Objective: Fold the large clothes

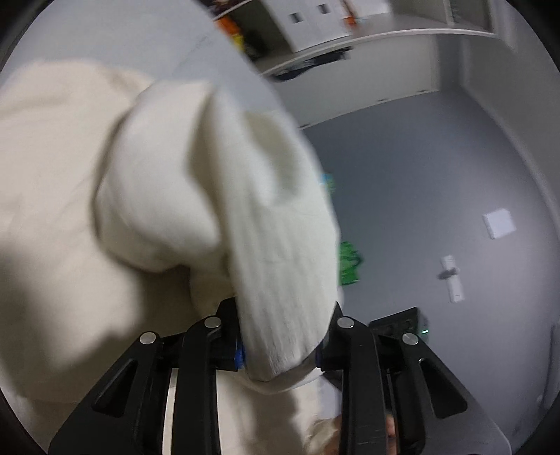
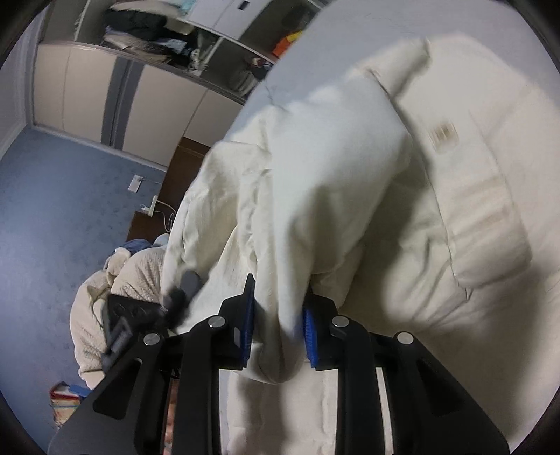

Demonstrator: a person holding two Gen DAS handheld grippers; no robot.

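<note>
The cream garment (image 1: pixel 70 168) lies spread over a pale grey tabletop (image 1: pixel 105 31), soft and limp, likely light but bulky. It will sag wherever it is not supported, so thick edges are the sensible places to grip. The left tool (image 1: pixel 283 344) is clamped on its ribbed cuff (image 1: pixel 280 280), jaws narrowed onto the knit. The right tool (image 2: pixel 276 325) pinches a bunched fold of the same cloth between blue pads (image 2: pixel 309 330). Off the tabletop, grey floor (image 1: pixel 420 182) and white shelving (image 1: pixel 385 38) show in the left view. In the right view are blue carpet (image 2: pixel 45 196), wardrobe doors (image 2: pixel 70 94) and a heap of laundry (image 2: pixel 105 301).
</note>
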